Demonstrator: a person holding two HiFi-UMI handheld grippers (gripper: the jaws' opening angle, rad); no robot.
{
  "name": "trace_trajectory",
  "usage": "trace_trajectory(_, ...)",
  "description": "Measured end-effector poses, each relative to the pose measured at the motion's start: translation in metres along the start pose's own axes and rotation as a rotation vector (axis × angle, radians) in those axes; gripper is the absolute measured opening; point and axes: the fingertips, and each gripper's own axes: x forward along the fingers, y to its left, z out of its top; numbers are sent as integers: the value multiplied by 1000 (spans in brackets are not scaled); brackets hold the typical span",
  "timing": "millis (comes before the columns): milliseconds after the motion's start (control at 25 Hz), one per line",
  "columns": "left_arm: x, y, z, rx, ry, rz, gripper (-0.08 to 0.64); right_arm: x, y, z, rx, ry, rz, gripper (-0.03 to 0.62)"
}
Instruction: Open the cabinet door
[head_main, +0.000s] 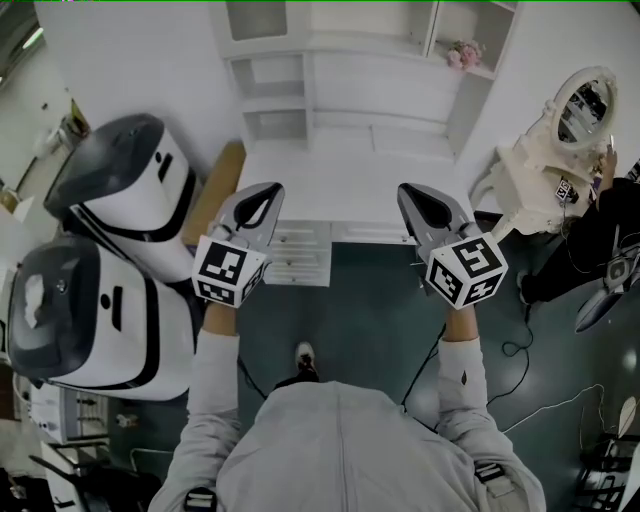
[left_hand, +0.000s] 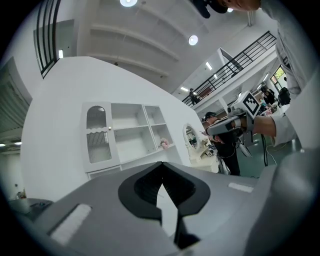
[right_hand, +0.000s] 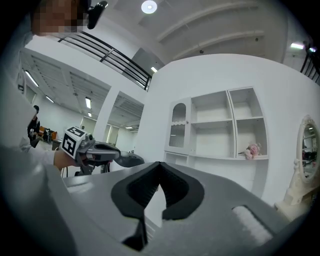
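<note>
The white cabinet (head_main: 345, 110) stands ahead with open shelves and a desk top. Its small arched door (left_hand: 97, 134) with a round knob (left_hand: 109, 128) sits at the upper left of the shelving and is closed; it also shows as the door (right_hand: 178, 127) in the right gripper view. My left gripper (head_main: 268, 190) and right gripper (head_main: 408, 190) are held side by side in front of the desk edge, well short of the door. Both point level at the cabinet. The jaws of the left gripper (left_hand: 161, 169) and right gripper (right_hand: 160, 169) are shut with nothing between them.
Drawers (head_main: 300, 255) sit under the desk top. A pink flower posy (head_main: 465, 53) lies on the right shelf. A white vanity mirror (head_main: 583, 105) and a person in dark clothes (head_main: 595, 235) are at the right. Two white-and-black machines (head_main: 120, 190) stand at the left.
</note>
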Motion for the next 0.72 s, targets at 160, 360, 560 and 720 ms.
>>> trace_trajectory(160, 29, 44, -2, 16, -14, -11, 18, 49, -18, 20, 15, -38, -10, 0)
trace_trajectory(360, 62, 87, -16, 8, -20, -32, 18, 99, -32, 18, 26, -34, -16, 0)
trace_trajectory(560, 87, 121, -28, 2, -29, -41, 18, 138, -48, 19, 32, -43, -37, 0)
trace_trajectory(720, 101, 143, -41, -5, -28, -46, 18, 165, -53, 18, 15, -51, -43, 2)
